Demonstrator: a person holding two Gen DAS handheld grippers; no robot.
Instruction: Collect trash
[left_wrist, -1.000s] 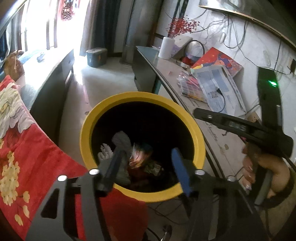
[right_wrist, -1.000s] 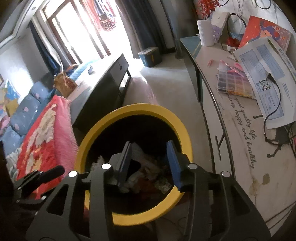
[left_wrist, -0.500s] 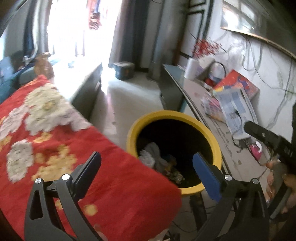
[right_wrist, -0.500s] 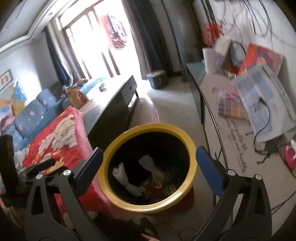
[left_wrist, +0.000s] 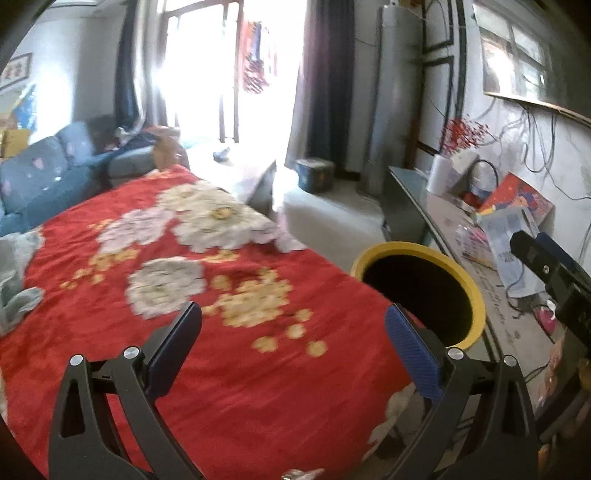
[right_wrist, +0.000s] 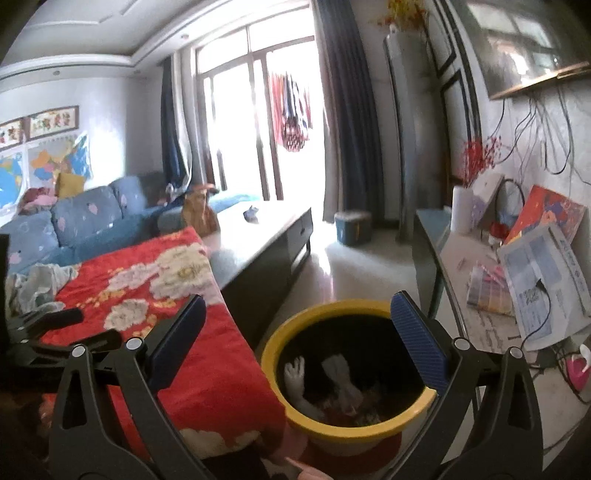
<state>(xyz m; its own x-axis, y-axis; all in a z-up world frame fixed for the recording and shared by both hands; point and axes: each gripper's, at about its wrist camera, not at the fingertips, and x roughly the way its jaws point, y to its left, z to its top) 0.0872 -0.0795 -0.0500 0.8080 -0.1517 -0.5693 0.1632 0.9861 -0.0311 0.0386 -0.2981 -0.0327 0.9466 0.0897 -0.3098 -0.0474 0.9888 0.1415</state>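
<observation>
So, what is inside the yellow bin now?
In the right wrist view the yellow bin holds two white crumpled pieces on top of mixed reddish trash. What lies deeper is covered. The left wrist view shows only its dark inside.

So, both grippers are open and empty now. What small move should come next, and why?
Probably swing the left gripper over the red blanket to look for more trash: the yellow bin already holds scraps, and the right gripper carries nothing.

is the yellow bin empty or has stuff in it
Not empty: the yellow bin holds white gloves and crumpled scraps at the bottom.
</observation>
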